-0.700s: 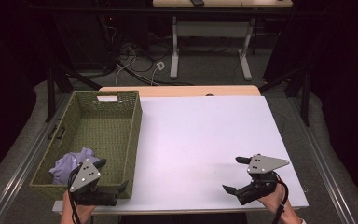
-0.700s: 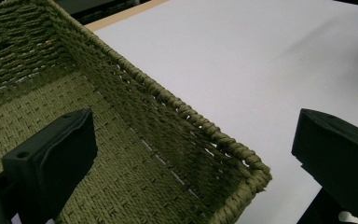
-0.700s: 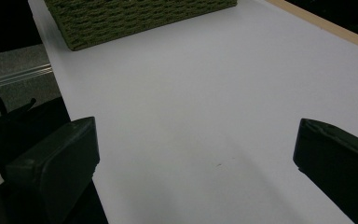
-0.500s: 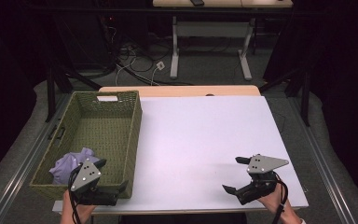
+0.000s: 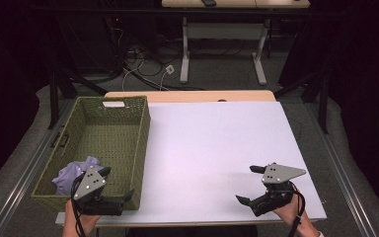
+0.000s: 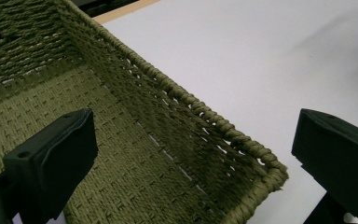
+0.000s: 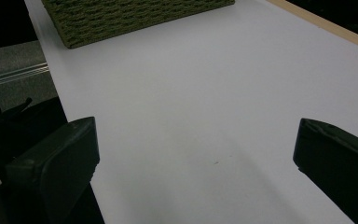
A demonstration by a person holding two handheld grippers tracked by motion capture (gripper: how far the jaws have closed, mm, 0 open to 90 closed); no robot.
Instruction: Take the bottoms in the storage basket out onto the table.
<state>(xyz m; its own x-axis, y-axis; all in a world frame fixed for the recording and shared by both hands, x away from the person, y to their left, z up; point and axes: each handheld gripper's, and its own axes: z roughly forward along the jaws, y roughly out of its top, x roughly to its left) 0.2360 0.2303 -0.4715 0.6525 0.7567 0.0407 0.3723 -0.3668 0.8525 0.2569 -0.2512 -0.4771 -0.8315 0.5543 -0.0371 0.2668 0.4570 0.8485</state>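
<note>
In the high view, a white table (image 5: 217,148) takes the middle of the frame, and a green woven basket (image 5: 138,143) stands on its left part, long side running from the lower left toward the upper middle. Inside the basket, at its near end in the lower left of the frame, lies a crumpled lilac cloth (image 5: 71,172). The left gripper (image 5: 116,187) is held at the bottom left, over the near right corner of the basket, and its jaws are apart with nothing between them. The right gripper (image 5: 251,185) is at the bottom right, over the bare white surface and well apart from the basket; its jaws are also spread wide and empty. A hand (image 5: 288,212) holds it from below.

The left gripper view gives what the high view cannot: the weave of the basket wall (image 6: 177,121) from close, with its braided rim going from the upper left to the lower right of the frame. One jaw stands over the inside floor of the basket, the other over the white table (image 6: 270,60) outside, so the wall is between them, not touched.

The right gripper view shows the bare table (image 7: 205,107) between its two separated jaws, and the outer side of the basket (image 7: 135,16) far off at the upper left. A wooden edge (image 7: 326,30) runs across the upper right corner.
</note>
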